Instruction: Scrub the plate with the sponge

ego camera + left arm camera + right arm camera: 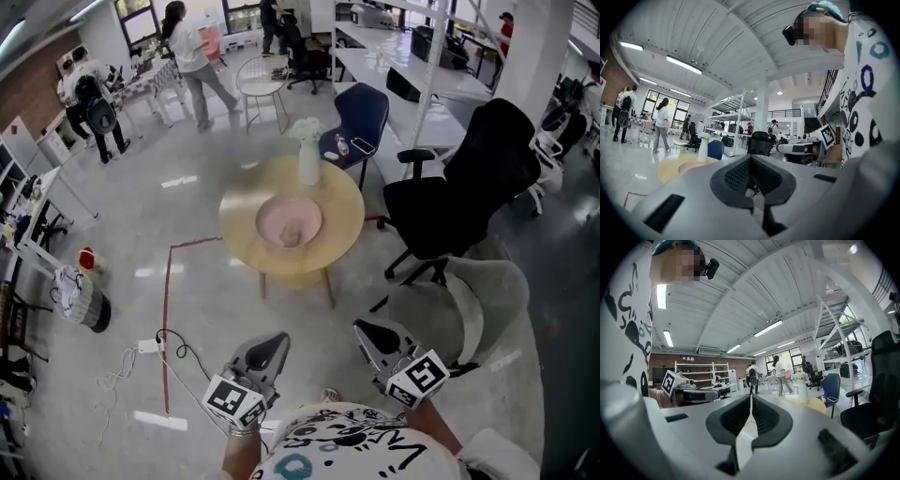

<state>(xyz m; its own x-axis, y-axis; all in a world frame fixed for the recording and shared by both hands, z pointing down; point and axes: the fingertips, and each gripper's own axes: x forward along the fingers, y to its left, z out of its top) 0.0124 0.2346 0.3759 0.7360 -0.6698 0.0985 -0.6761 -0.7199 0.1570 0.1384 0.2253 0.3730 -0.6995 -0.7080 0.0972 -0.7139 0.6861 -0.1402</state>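
Left gripper [277, 339], right gripper [362, 328] closed, empty; plate [267, 211] on table [242, 199].

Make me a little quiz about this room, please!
1. True or false: the plate sits on the round table.
2. What stands on the table beside the plate? A) a vase B) a kettle C) a lamp
3. Fill in: the left gripper and right gripper are both ____, holding nothing.
Key: 1 true; 2 A; 3 shut.
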